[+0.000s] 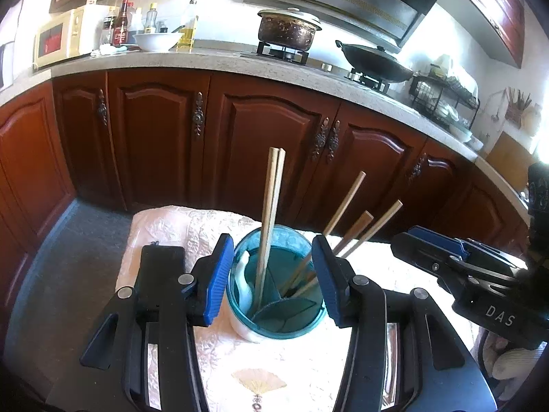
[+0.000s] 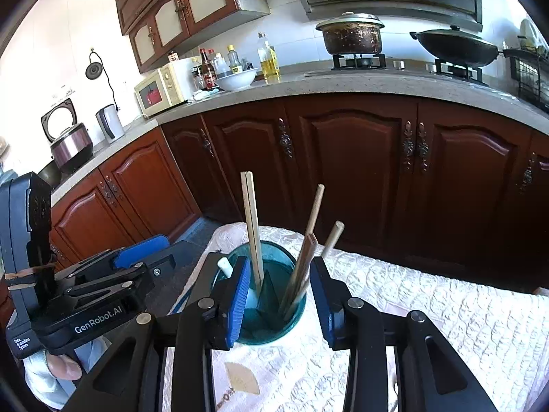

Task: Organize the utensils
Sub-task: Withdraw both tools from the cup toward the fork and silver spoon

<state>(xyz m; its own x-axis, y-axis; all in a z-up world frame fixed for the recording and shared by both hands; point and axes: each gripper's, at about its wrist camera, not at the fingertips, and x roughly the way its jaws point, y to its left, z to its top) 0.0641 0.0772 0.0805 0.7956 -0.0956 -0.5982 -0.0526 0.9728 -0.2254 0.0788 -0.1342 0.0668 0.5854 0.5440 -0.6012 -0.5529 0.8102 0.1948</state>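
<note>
A teal see-through utensil holder (image 1: 291, 322) (image 2: 274, 326) with dividers stands on a pale quilted tablecloth (image 1: 164, 226). Inside it, a pair of wooden chopsticks (image 1: 271, 206) (image 2: 252, 226) stands nearly upright. Three more chopsticks (image 1: 346, 226) (image 2: 308, 250) lean to the right, and a white spoon (image 1: 245, 285) (image 2: 226, 266) rests at the left wall. My left gripper (image 1: 272, 278) hovers just before the holder, open, its blue pads holding nothing. My right gripper (image 2: 280, 295) is also open and empty, facing the holder. Each gripper shows in the other's view: right gripper (image 1: 408, 240), left gripper (image 2: 161, 252).
Dark red cabinets (image 1: 267, 137) run under a grey stone counter (image 1: 212, 61) behind the table. The counter carries a pot (image 1: 288, 31), a wok (image 1: 374, 60), a microwave (image 1: 58, 41), bottles, a bowl and a dish rack (image 1: 442, 96). Grey floor (image 1: 79, 240) lies left of the table.
</note>
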